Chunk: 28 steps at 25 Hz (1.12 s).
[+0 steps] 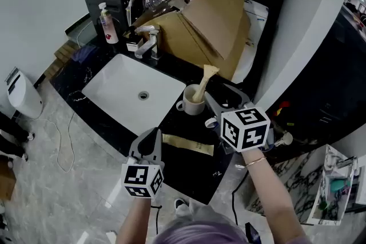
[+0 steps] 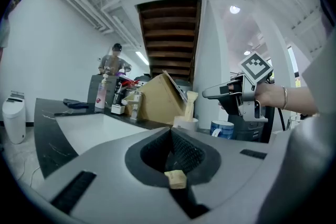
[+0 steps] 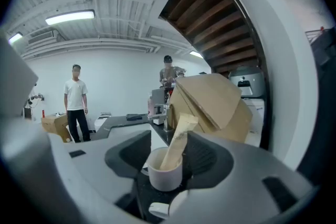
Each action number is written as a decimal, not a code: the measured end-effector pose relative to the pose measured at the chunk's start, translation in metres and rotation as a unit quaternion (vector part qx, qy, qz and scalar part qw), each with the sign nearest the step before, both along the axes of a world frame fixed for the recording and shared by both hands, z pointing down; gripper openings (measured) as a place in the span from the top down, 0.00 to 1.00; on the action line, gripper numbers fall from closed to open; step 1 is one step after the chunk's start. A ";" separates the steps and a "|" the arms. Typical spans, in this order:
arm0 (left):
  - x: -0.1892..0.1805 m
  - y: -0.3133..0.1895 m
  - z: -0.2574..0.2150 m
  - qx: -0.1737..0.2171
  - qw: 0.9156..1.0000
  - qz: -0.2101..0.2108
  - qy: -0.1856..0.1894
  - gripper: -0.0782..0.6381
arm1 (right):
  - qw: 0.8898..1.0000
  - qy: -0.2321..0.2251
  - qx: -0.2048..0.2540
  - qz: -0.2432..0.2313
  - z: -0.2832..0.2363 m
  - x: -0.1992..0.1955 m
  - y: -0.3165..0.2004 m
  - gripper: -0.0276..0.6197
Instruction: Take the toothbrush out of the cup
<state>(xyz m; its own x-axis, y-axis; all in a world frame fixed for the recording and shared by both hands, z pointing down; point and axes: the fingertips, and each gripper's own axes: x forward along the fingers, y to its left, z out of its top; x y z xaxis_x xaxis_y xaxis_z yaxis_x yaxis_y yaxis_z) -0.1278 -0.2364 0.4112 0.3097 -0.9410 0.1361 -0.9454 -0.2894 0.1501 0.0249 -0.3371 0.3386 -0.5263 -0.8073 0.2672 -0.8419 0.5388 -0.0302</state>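
Toothbrush (image 1: 203,82) tilted in white cup (image 1: 193,107), markings unreadable

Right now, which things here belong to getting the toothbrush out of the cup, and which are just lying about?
Job: toothbrush, cup, right tool, open and aimed at the cup.
Lying about: flat tan packet, blue mug, soap bottle, cardboard box, sink.

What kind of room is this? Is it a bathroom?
Probably a bathroom washstand, though set up in a big open hall: there is a white sink, a faucet behind it, and a cup holding a toothbrush on the dark counter.
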 end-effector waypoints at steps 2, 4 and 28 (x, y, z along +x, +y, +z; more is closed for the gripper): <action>0.007 -0.009 -0.003 0.003 1.000 0.008 0.000 0.89 | 1.000 0.000 -0.008 0.005 0.002 0.003 -0.009 0.63; 0.011 -0.017 -0.005 0.006 1.000 0.014 0.000 0.89 | 1.000 -0.002 -0.016 0.008 0.003 0.005 -0.017 0.62; 0.007 -0.056 -0.001 0.005 1.000 0.001 0.005 0.89 | 0.999 0.011 -0.044 0.000 0.028 -0.018 -0.069 0.67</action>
<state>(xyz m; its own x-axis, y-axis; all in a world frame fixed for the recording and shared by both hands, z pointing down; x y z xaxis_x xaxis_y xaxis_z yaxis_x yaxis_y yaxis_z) -0.1210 -0.2927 0.4098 0.3137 -0.9415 0.1233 -0.9429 -0.2937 0.1570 0.0068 -0.4059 0.3669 -0.5201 -0.7795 0.3491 -0.8425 0.5354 -0.0597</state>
